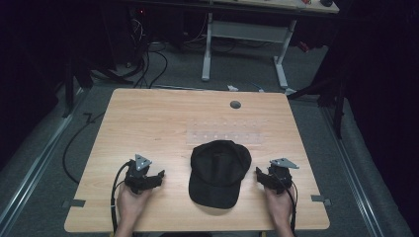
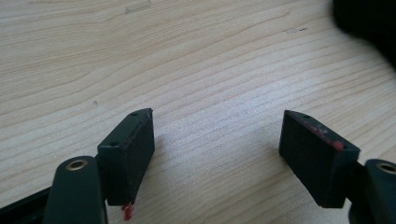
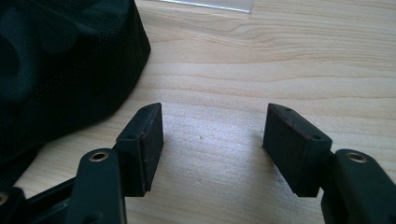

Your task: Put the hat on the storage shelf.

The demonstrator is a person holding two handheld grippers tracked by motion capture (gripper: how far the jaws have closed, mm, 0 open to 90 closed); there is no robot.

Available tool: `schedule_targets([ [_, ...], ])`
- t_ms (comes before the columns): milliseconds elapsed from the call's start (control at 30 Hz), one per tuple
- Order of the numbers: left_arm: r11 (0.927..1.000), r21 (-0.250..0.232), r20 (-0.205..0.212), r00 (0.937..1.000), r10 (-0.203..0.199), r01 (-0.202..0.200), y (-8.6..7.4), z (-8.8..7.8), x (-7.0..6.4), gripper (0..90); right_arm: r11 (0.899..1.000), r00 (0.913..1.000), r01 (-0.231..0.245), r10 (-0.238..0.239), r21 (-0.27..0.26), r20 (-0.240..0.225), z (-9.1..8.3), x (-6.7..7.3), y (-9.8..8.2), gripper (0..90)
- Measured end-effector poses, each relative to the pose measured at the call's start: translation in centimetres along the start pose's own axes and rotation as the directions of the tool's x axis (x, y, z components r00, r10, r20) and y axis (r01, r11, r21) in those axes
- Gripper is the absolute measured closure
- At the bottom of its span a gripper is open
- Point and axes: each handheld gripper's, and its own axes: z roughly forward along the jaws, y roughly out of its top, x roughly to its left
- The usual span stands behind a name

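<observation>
Cap [image 1: 219, 172]: flat on counter [image 1: 148, 118], near front edge, brim toward the person; placed midway for a reach from both sides.
Left hand-held gripper [image 1: 157, 176]: released, empty, well left of cap.
Right hand-held gripper [image 1: 259, 174]: released, empty, just beside cap.
Room: bare wood behind and at both sides.

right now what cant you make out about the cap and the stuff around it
- Black cap: any logo or front panel detail, too dark in the high view.
- The cap in the right gripper view: cut off by the left edge.
- Clear sheet behind the cap: faint, its nature unclear.
- Small grey disc near the table's far edge: too small to identify.
</observation>
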Motion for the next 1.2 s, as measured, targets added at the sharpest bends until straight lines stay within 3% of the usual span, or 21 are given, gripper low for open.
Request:
schedule_targets([
  [933,1.0,0.004,-0.002,1.0,0.004,-0.004,0.01,-0.02,-0.02,27.2,1.0,0.9999,0.006,-0.006,-0.001,-0.01,-0.02,-0.02,0.0,39.5],
  [1200,1.0,0.003,-0.003,1.0,0.004,-0.004,0.0,-0.02,-0.02,27.2,1.0,0.9999,0.008,-0.008,-0.007,-0.015,-0.19,0.07,-0.12,43.4],
])
